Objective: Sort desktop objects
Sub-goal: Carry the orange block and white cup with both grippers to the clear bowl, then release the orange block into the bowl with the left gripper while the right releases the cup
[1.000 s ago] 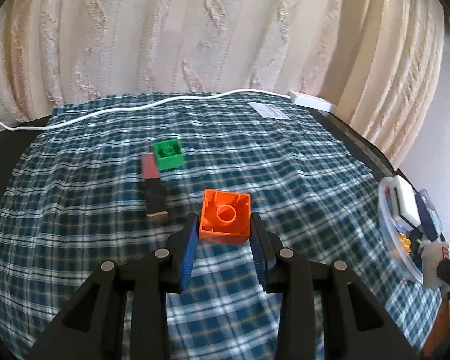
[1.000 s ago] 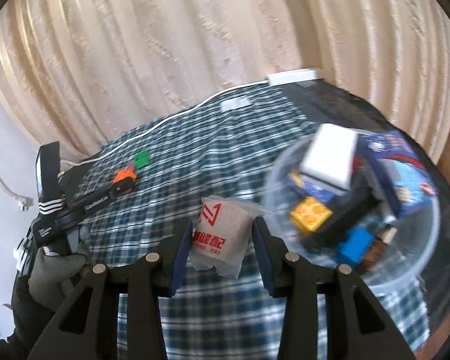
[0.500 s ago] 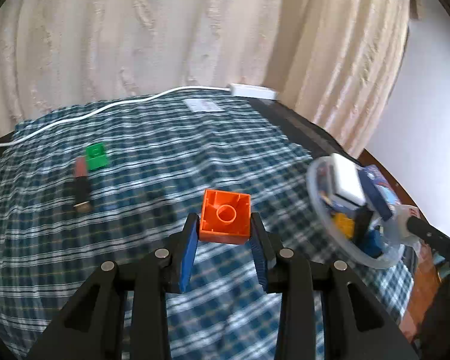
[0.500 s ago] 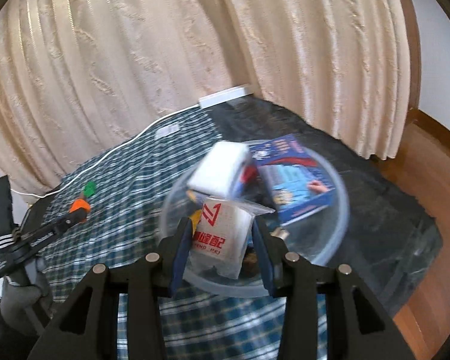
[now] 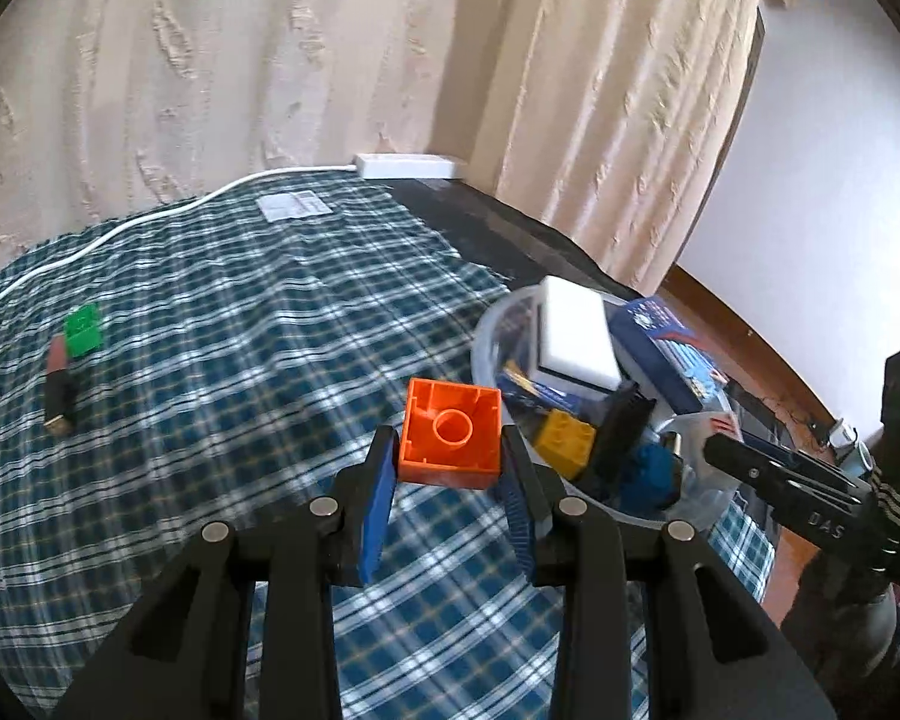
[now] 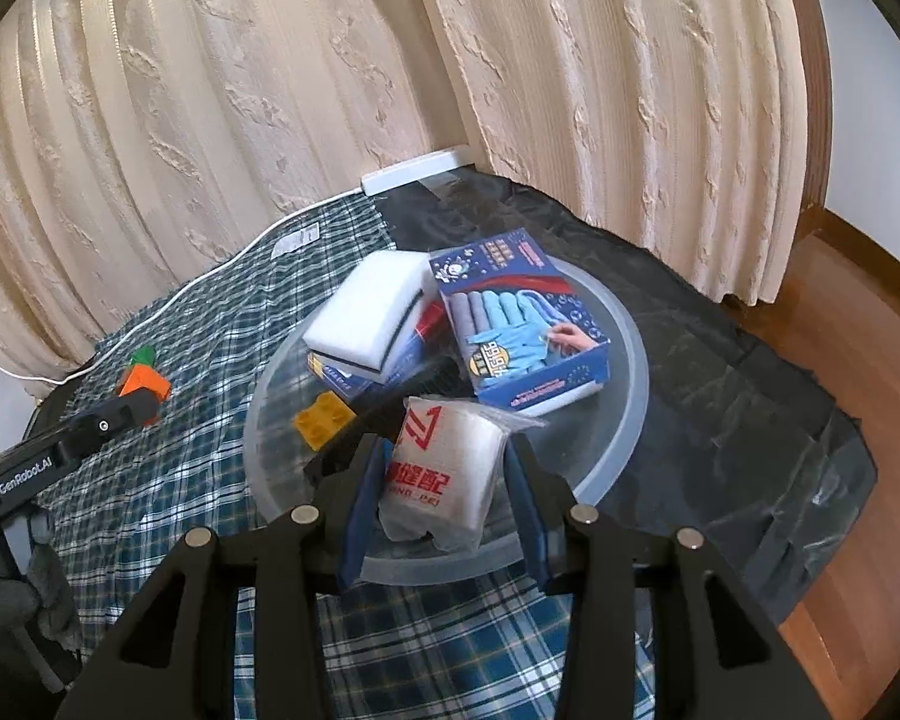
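**Two loaded grippers at the clear bowl, left one short of the rim, right one over it.**

Left gripper [image 5: 450, 456] was closed on the orange brick [image 5: 452, 441], hollow underside facing the camera; the clear bowl [image 5: 487, 324] lay ahead and to its right, so the brick sat just outside the near rim. Right gripper [image 6: 444, 480] pinched a white sachet [image 6: 444, 468] with red print, held upright above the bowl's [image 6: 627, 402] near edge, making this the nearer hand for a drop. The left view alone showed a green brick [image 5: 84, 330] and a dark lipstick-like stick [image 5: 60, 390], lying lengthwise away from the camera, on the plaid cloth [image 5: 240, 300]. The right view alone showed the glove box [image 6: 522, 324] face and white sponge [image 6: 369, 306] from above.
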Motion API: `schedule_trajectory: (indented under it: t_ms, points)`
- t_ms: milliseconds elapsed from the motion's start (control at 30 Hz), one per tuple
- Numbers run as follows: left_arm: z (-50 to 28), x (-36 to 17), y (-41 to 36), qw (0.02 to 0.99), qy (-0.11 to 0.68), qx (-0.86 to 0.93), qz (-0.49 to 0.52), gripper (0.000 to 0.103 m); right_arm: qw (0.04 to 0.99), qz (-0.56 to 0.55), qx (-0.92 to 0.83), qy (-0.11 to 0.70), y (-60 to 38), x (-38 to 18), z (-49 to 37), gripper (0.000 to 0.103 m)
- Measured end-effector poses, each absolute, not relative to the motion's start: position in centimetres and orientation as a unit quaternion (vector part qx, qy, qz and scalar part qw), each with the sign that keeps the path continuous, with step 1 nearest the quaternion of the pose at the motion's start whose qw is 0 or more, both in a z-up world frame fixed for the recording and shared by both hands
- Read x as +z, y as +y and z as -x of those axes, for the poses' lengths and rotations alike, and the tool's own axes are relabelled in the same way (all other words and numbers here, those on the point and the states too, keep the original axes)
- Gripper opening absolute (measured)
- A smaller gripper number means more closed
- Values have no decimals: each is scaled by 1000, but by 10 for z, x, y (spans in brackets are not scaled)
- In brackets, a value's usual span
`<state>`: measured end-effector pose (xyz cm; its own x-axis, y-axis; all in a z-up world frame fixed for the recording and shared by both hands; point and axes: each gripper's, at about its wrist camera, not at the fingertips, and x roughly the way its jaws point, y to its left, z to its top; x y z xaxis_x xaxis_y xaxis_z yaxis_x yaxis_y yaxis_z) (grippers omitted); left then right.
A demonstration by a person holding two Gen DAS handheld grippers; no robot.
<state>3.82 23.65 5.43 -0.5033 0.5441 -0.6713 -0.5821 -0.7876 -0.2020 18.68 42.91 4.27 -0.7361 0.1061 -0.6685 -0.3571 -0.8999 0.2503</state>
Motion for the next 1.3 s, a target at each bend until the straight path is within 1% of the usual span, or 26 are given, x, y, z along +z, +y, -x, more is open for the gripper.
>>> schedule_trajectory:
  t_ms: [333,767,1167,1233,1300]
  points:
    - [-46,52,263,346,29,854,388,37,132,341,910,193,447,34,-183,45]
    - [-51,41,301,375,42,835,399,37,129,325,913,208,453,39,-189,45]
    - [-45,29,319,396,53,824,402,37,140,308,917,212,455,45,-194,45]
    - [-44,27,320,396,52,822,406,37,139,308,917,213,454,46,-193,45]
    - [-41,25,319,397,43,817,415,40,141,305,918,211,452,46,-194,45]
